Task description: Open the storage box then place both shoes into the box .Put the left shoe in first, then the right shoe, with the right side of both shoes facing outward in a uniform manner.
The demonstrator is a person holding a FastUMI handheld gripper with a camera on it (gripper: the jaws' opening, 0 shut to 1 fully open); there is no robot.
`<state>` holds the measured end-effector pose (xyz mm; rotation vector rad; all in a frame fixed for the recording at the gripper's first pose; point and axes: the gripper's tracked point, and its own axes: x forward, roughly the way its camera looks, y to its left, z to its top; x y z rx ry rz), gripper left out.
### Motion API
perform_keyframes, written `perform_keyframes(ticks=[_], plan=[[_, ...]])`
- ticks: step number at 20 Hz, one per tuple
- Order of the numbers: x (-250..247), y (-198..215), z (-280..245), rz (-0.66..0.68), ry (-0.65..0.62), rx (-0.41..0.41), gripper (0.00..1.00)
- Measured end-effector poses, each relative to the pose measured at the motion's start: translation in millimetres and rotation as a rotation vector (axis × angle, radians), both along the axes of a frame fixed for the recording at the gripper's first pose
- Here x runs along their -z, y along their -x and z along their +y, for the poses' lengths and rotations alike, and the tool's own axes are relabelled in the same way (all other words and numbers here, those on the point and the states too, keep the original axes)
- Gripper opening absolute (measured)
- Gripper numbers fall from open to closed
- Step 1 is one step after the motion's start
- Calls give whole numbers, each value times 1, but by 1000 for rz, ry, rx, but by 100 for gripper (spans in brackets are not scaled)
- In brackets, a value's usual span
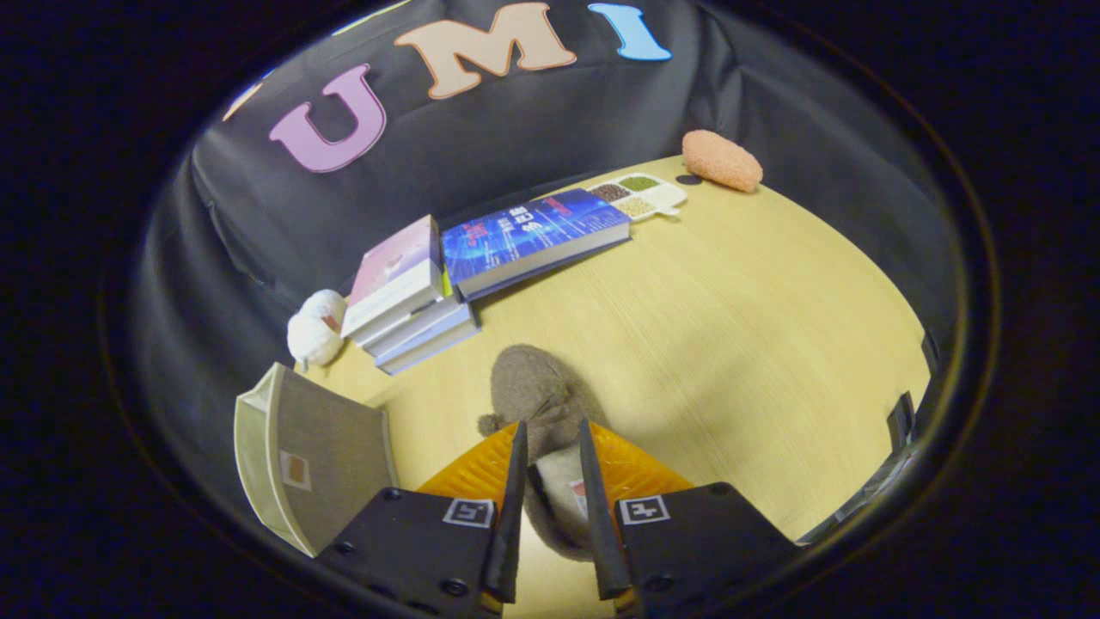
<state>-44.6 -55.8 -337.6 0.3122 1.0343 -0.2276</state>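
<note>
A fisheye view looks down over a pale wooden table (730,344) backed by black cloth. At the bottom centre of the frame, the gripper (552,438) points forward, its two fingers drawn close together and pinching a grey-brown fuzzy shoe (537,391). The shoe's toe reaches past the fingertips toward the middle of the table, while its pale inner lining sits between the fingers. Beneath the shoe and fingers lies an orange ribbed surface (640,471); what it belongs to cannot be told.

In the lower left of the frame, just beside the gripper, stands the storage box (301,456), a pale greenish box with a grey panel bearing a small label. Whether it is open cannot be told from this angle.

Left of centre, a stack of books (404,297) rests near the table's far edge, with a white fluffy item (316,335) touching the table just left of it. A blue book (533,236) lies flat to the right of the stack. In the upper right of the frame, a white divided tray (666,196) holds grains or beans in separate compartments, and an orange fuzzy shoe (722,160) lies just beyond it, near the cloth wall.
</note>
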Motion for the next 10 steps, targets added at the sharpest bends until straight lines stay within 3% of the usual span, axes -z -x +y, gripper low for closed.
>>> perform_keyframes(ticks=[10], plan=[[48,19,-17,131,30,-82,39]])
